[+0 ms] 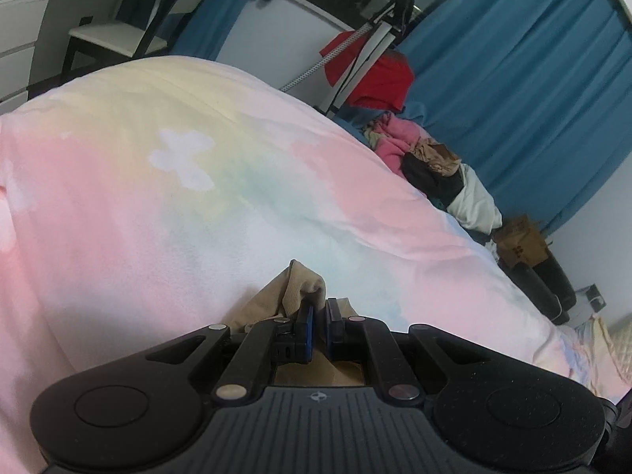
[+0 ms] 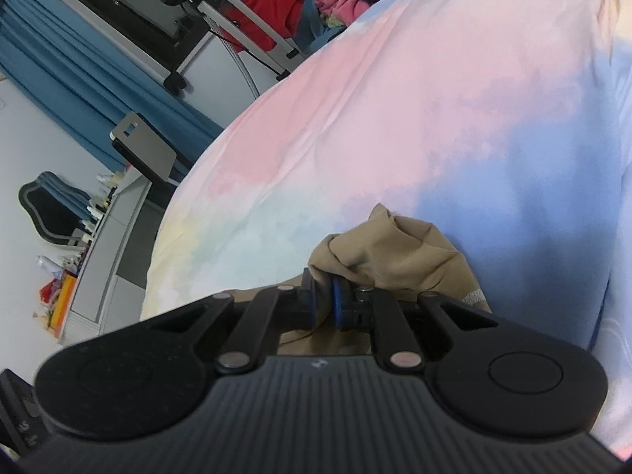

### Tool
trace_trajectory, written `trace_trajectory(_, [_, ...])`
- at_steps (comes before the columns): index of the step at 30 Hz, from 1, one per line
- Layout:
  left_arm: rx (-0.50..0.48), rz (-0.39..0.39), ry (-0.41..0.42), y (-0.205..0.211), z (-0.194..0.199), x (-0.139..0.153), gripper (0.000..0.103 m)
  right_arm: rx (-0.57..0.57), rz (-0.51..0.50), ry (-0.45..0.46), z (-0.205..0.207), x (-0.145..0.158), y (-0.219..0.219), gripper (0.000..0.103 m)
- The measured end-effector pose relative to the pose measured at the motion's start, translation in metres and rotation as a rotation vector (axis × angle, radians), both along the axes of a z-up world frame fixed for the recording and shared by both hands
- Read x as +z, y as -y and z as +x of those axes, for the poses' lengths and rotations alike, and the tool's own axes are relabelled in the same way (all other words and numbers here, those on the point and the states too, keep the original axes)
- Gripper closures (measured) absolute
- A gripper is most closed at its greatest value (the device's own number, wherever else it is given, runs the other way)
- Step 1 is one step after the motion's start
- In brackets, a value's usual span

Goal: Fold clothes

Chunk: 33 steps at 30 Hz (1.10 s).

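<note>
A tan garment [image 1: 294, 290] bunches up at my left gripper [image 1: 320, 318], which is shut on a ribbed edge of it, just above the pastel bed cover [image 1: 166, 181]. In the right wrist view the same tan garment [image 2: 395, 252] folds over my right gripper [image 2: 324, 298], shut on a fold of it, with a grey-white label patch at its right. Most of the garment hangs below the grippers, hidden by their bodies.
A pile of unfolded clothes [image 1: 430, 162], pink, black and white, lies at the bed's far side. A red cloth [image 1: 375, 75] hangs on an exercise machine [image 2: 221, 19] before blue curtains [image 1: 525, 91]. A cardboard box [image 1: 521, 241] and a cluttered white desk [image 2: 102, 237] flank the bed.
</note>
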<state>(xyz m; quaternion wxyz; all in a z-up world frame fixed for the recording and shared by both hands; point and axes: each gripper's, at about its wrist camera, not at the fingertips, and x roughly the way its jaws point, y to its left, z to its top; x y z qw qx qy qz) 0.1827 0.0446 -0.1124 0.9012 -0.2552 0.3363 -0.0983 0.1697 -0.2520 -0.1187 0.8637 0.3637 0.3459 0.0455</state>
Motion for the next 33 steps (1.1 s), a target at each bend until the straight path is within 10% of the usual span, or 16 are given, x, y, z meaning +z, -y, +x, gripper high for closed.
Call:
trace_trajectory(5, [-0.026,0.052,0.058,0.004,-0.016,0.013,0.081,-0.004,-0.063,0.037,-0.016,0.013,-0.003,0.089])
trace_trajectory(7, [-0.042,0.094,0.080,0.007,-0.026,0.023,0.053,-0.003,-0.109,0.072,-0.025,0.021,-0.005,0.078])
trace_trajectory(9, [-0.058,0.132,0.105,0.010,-0.035,0.033,0.031,-0.003,-0.157,0.108,-0.035,0.030,-0.007,0.034])
trace_trajectory(12, [-0.067,0.190,0.156,0.013,-0.051,0.044,0.010,-0.027,-0.254,0.200,-0.053,0.048,-0.012,0.007])
trace_trajectory(22, [-0.176,0.422,0.181,0.033,-0.049,0.025,0.001,0.092,-0.470,0.237,-0.046,0.047,-0.028,0.008])
trace_trajectory(33, [-0.218,0.483,0.077,0.039,-0.021,-0.017,0.005,0.135,-0.564,0.156,-0.014,0.009,-0.045,0.027])
